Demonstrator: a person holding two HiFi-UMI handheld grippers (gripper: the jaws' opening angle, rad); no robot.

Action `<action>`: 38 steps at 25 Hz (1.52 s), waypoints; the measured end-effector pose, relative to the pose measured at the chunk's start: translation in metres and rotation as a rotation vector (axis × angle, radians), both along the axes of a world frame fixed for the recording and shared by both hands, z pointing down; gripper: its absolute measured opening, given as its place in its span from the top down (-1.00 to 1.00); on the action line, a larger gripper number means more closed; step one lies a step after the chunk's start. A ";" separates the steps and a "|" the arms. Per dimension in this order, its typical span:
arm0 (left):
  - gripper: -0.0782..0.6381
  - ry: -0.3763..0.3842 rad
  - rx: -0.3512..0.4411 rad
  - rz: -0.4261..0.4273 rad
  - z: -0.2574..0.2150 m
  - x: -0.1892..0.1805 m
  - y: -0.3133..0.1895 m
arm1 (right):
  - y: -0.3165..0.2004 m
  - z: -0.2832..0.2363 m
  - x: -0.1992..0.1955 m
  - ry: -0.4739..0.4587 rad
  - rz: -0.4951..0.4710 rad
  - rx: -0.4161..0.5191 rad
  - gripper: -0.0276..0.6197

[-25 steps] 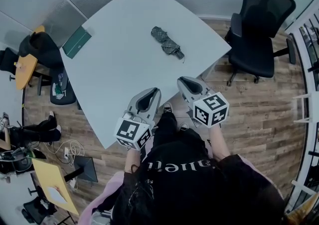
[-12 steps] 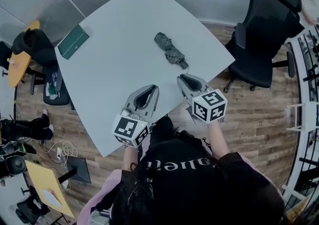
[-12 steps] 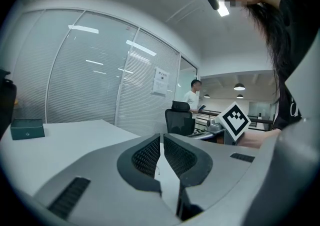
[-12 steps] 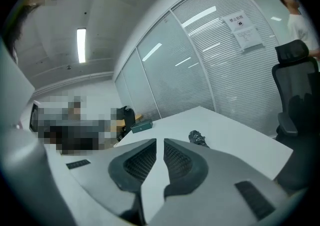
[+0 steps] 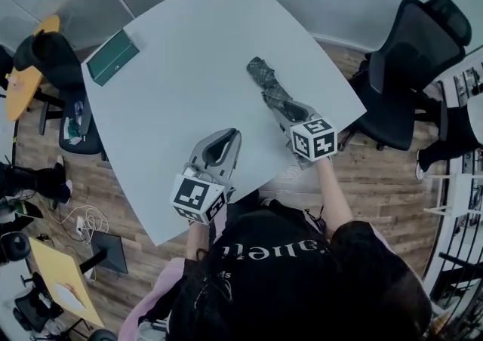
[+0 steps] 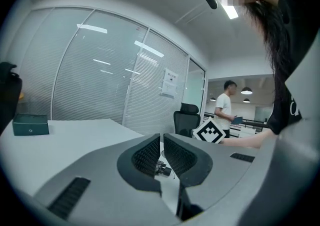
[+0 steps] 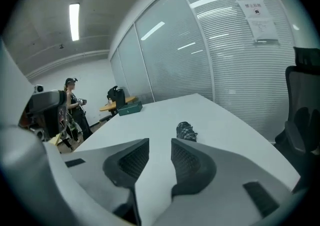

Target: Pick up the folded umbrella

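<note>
Head cam sits way up top, looking steeply down on the whole table (image 5: pixel 181 105), with both grippers at the near edge. The left gripper (image 5: pixel 229 138) cam rides low and almost level, close to the tabletop, facing the far side. The right gripper (image 5: pixel 287 108) cam tilts down more and faces far-left along the table. Its jaws are opening, nothing between them. All three views share the folded umbrella (image 5: pixel 266 83), the green box (image 5: pixel 113 56) and the black chair (image 5: pixel 415 53).
</note>
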State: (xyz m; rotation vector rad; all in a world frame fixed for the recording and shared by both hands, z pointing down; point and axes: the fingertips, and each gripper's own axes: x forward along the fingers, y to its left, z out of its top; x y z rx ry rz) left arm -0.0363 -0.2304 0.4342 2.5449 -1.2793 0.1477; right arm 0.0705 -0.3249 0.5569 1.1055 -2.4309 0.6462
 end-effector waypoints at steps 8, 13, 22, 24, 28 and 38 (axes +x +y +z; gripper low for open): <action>0.67 0.013 -0.033 -0.054 0.012 -0.021 -0.012 | -0.063 0.072 -0.003 0.175 -0.058 -0.100 0.24; 0.67 0.012 -0.057 -0.099 0.020 -0.037 -0.011 | -0.095 0.106 -0.007 0.262 -0.089 -0.159 0.10; 0.67 0.006 -0.073 -0.157 0.027 -0.059 -0.012 | -0.123 0.144 -0.020 0.410 -0.164 -0.229 -0.01; 0.67 0.006 -0.077 -0.165 0.028 -0.062 -0.011 | -0.120 0.152 -0.023 0.399 -0.159 -0.256 -0.01; 0.67 0.008 -0.086 -0.179 0.032 -0.068 -0.011 | -0.118 0.159 -0.023 0.392 -0.105 -0.245 -0.01; 0.67 0.014 -0.085 -0.196 0.033 -0.074 -0.010 | -0.117 0.157 -0.022 0.366 -0.035 -0.244 0.15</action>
